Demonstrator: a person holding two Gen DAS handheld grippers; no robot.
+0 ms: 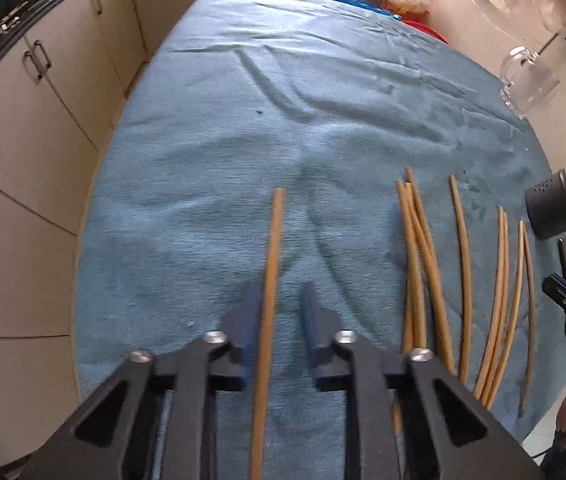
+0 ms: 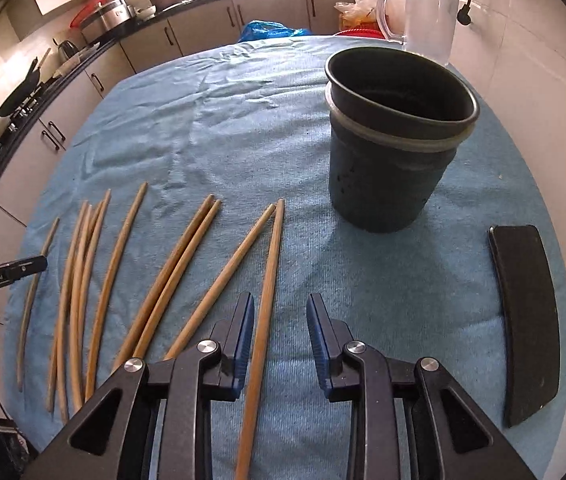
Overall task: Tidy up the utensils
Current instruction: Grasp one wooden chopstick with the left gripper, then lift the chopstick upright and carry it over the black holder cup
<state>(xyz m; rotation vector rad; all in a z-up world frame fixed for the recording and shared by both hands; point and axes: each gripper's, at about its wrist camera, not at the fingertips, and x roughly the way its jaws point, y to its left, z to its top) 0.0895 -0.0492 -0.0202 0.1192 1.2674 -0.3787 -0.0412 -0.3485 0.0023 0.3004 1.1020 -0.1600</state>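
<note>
Slender tan wooden chopsticks [image 2: 123, 276] lie roughly parallel across lower left of the right-wrist frame; a dark cylindrical perforated holder [image 2: 395, 140] stands upright, upper right.

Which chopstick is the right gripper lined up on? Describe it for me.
On the blue cloth, chopsticks lie in a row left of the dark cup. It is the rightmost one, nearest the cup, forming a narrow V with its neighbour.

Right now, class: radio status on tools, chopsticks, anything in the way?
Left tool open astride leftmost chopstick. Right tool open astride rightmost chopstick. Dark cup upright beyond; nothing blocking.
</note>
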